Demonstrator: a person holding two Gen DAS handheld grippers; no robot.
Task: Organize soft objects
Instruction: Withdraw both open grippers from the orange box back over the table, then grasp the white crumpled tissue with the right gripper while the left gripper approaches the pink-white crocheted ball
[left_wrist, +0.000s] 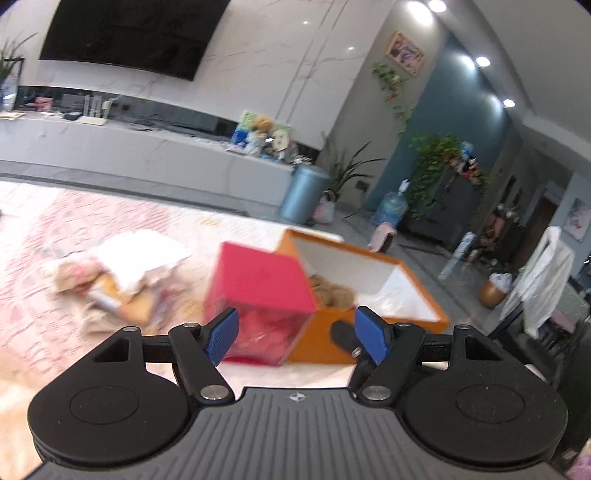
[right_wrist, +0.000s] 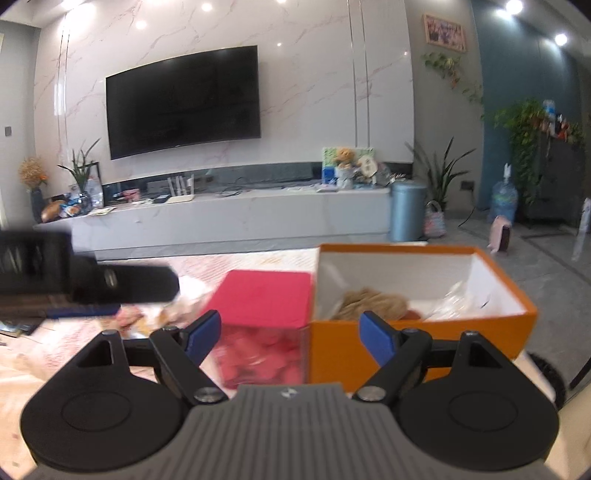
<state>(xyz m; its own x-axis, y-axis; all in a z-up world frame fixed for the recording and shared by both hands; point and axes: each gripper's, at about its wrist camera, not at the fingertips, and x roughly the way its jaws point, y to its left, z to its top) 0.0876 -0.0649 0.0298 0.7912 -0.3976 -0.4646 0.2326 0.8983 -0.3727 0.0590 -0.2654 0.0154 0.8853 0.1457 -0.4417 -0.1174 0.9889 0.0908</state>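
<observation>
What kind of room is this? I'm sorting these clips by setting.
Most likely a home living room: a big wall-mounted television hangs above a long low media cabinet, potted plants stand nearby, and the boxes sit on a pink patterned rug.

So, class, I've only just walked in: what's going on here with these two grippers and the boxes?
A person is tidying soft things on a pale patterned surface, with a handheld gripper in each hand. Both the left gripper and the right gripper are open and empty, pointing at two boxes side by side. The open orange box already holds a brown plush toy. The clear box with the red lid holds pinkish-red items. A blurred pile of soft things waits to the left.
</observation>
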